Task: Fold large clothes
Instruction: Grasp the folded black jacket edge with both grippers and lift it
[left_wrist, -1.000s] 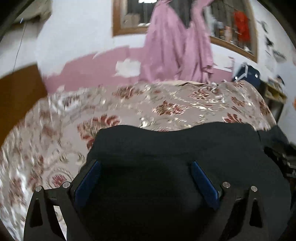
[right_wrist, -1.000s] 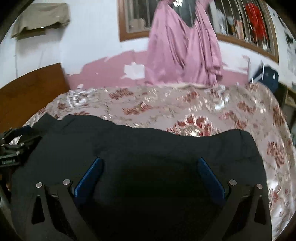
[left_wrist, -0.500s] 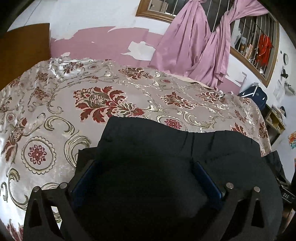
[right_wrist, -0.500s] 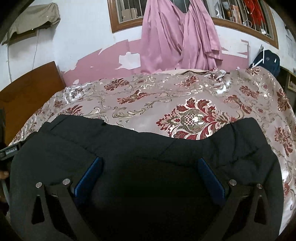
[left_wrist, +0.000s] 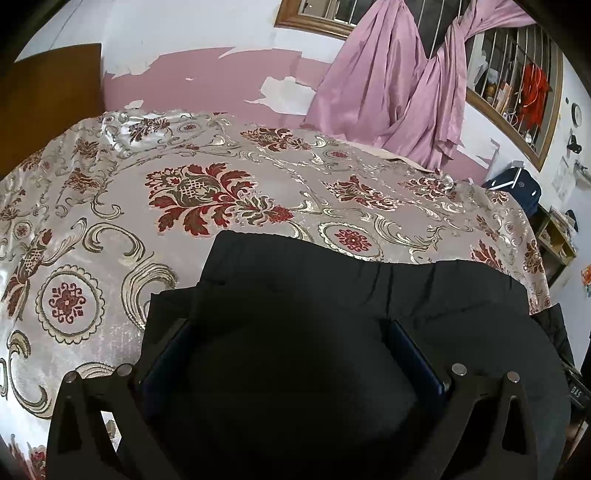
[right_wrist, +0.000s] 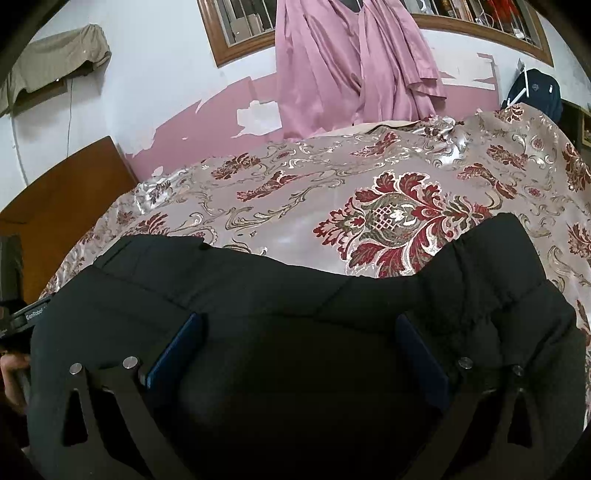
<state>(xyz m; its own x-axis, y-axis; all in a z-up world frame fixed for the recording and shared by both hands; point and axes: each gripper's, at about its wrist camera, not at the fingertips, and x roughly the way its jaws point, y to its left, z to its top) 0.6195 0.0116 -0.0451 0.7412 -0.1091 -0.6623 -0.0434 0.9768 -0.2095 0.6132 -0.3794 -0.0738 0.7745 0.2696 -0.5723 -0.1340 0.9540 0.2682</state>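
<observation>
A large black garment (left_wrist: 351, 295) lies on the near part of a bed with a silvery, red-flowered bedspread (left_wrist: 221, 192). In the left wrist view my left gripper (left_wrist: 288, 332) hangs over the garment's left part with its blue-padded fingers (left_wrist: 413, 354) spread wide. In the right wrist view the same garment (right_wrist: 258, 288) fills the lower frame, and my right gripper (right_wrist: 299, 332) is over its right part, fingers (right_wrist: 177, 347) wide apart. Neither gripper holds cloth. The left gripper's body (right_wrist: 22, 317) shows at the left edge.
A brown headboard (right_wrist: 62, 192) stands at the left of the bed. Pink curtains (left_wrist: 399, 81) hang at a barred window behind. A dark blue bag (left_wrist: 517, 188) and a shelf (left_wrist: 557, 240) stand past the bed's right side.
Both grippers have tilted down and moved forward over the garment, which now lies lower and flatter on the bedspread. Both stay open.
</observation>
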